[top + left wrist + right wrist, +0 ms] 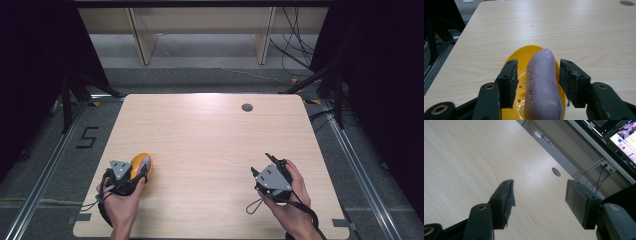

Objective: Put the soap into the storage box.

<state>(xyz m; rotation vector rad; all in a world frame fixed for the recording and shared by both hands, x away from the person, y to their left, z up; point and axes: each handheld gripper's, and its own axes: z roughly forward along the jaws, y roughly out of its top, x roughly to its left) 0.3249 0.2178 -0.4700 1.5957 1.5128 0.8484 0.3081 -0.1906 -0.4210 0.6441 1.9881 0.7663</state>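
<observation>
1. Left tongs [537, 82]: jaws spread, straddling the lilac soap bar [544, 85]; a gap shows on the left side, while contact on the right cannot be told.
2. Soap bar lies in a yellow soap dish [524, 56] at the near-left of the surface [215, 135].
3. Right tongs [540, 200]: jaws spread, nothing between, held over the near-right of the surface.

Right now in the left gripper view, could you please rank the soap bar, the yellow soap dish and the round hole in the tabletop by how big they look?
1. soap bar and yellow soap dish: unsure, since the soap hides most of the dish.
2. round hole, far off.
</observation>
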